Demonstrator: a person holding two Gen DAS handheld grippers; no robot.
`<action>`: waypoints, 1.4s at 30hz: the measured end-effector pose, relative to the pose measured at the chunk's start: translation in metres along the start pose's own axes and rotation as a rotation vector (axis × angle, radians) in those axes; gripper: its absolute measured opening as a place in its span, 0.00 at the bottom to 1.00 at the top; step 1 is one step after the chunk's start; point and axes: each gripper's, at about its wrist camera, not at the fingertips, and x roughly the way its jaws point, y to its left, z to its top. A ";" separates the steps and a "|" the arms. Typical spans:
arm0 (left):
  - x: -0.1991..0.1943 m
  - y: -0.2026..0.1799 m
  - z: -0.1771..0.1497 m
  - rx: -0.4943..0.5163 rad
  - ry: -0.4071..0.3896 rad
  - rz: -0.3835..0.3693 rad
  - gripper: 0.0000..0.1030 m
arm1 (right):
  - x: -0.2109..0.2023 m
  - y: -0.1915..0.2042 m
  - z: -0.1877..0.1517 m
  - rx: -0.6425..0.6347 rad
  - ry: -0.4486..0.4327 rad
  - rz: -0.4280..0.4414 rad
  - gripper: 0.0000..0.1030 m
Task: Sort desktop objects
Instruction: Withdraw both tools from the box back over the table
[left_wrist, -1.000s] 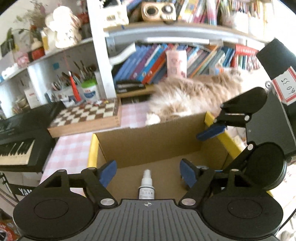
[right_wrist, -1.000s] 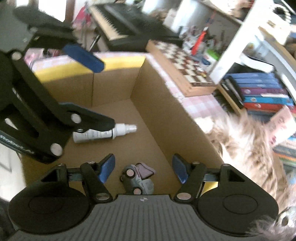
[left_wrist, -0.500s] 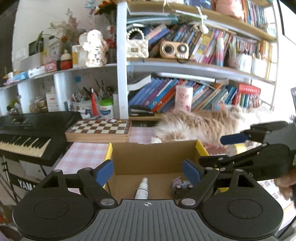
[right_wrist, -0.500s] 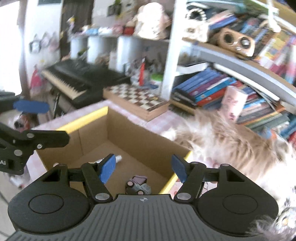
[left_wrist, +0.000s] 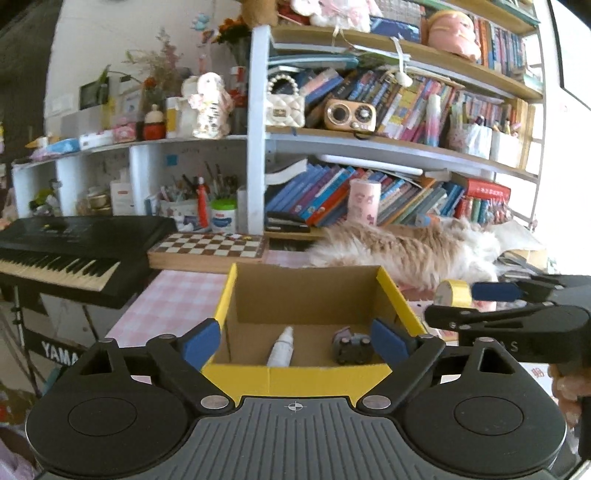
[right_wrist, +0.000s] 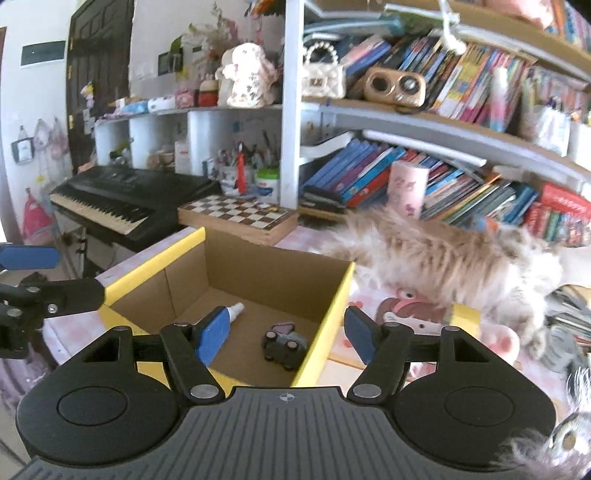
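Bottle (left_wrist: 281, 347) beyond open left gripper (left_wrist: 295, 341)

Home study or child's room: crowded bookshelves (left_wrist: 388, 122), keyboard (left_wrist: 74, 243), chessboard (left_wrist: 208, 245), figurines, fluffy cat (right_wrist: 443, 258)

"YAMA" in white on keyboard stand (left_wrist: 55, 350)

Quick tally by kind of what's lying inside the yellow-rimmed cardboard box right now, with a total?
White spray bottle: 1
Small grey toy car: 1
Total inside the yellow-rimmed cardboard box: 2
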 end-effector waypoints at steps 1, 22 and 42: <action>-0.004 0.001 -0.003 -0.007 -0.001 0.005 0.89 | -0.005 0.002 -0.004 0.003 -0.011 -0.016 0.64; -0.052 -0.002 -0.083 -0.064 0.062 0.156 0.90 | -0.053 0.048 -0.094 0.141 0.108 -0.101 0.72; -0.063 -0.011 -0.114 0.016 0.174 0.126 0.90 | -0.057 0.074 -0.126 0.103 0.218 -0.085 0.87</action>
